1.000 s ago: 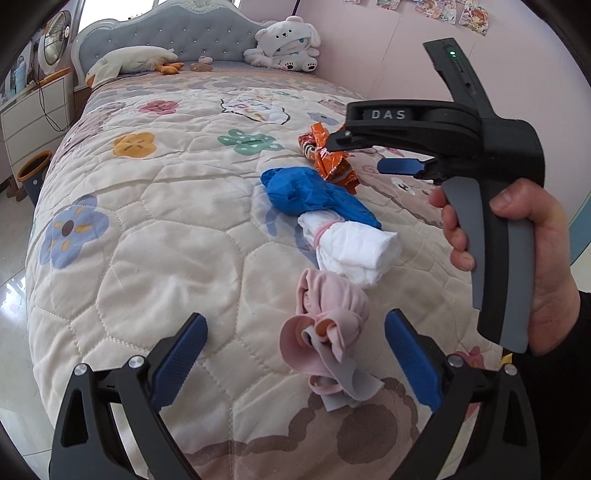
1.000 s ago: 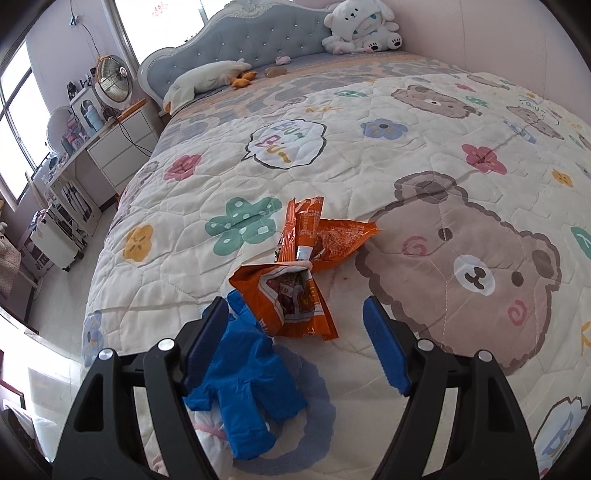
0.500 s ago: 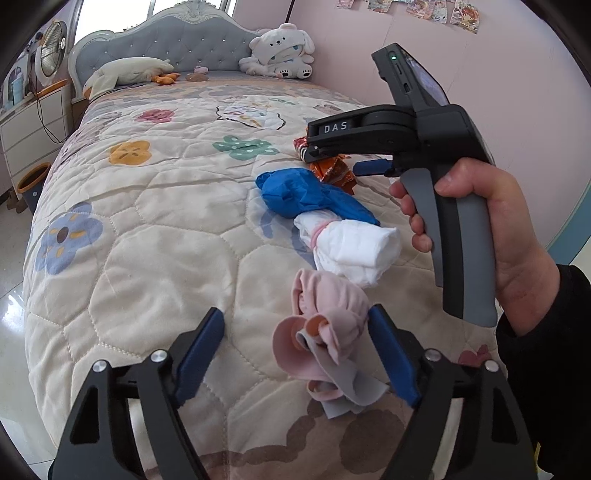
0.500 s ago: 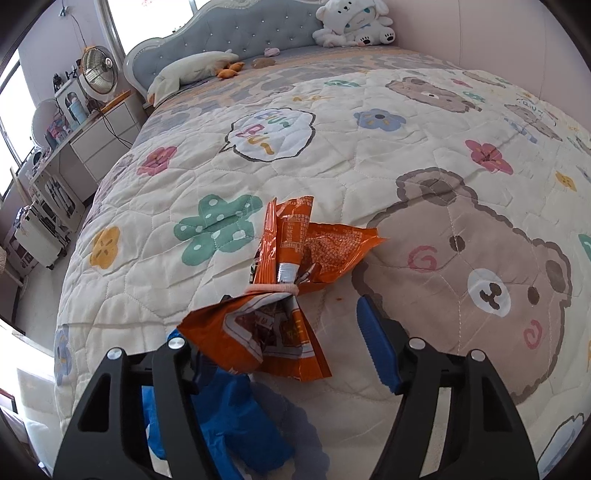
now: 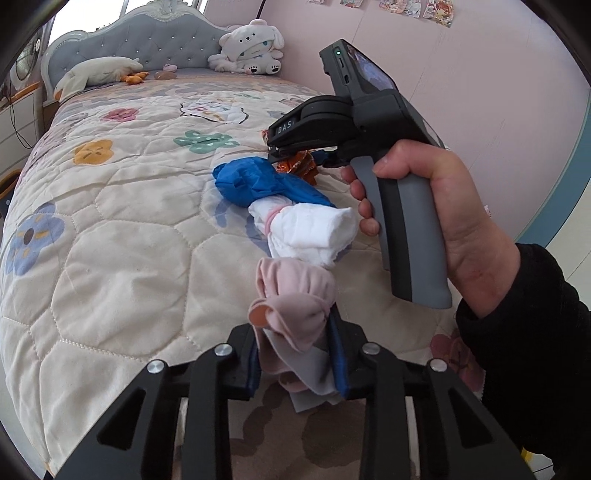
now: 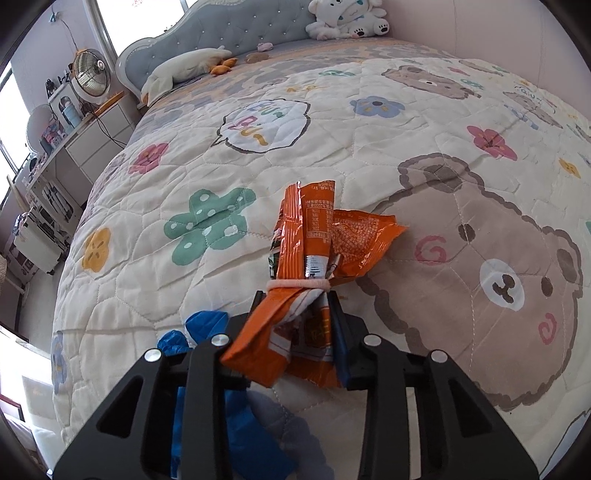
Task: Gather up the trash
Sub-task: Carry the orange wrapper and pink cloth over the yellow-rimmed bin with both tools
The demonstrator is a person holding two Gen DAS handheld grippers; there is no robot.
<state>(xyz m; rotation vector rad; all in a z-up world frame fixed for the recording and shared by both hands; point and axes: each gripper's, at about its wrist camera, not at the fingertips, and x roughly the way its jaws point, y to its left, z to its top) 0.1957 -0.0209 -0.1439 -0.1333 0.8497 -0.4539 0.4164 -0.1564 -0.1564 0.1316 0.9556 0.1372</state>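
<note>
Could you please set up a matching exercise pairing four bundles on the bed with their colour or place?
Things:
1. Snack wrapper
2. Sock bundle
3. Glove
4. Cloth bundle

Descriptions:
A. blue, loose on the quilt
B. orange, between the right gripper fingers
C. white, pink band
D. pink and grey, between the left gripper fingers

Pairs: 1-B, 2-D, 3-A, 4-C

Blue glove (image 6: 207,373) partly behind the gripper frame, wrapper (image 5: 297,167) mostly hidden — wall pictures (image 5: 417,8) cut off
</note>
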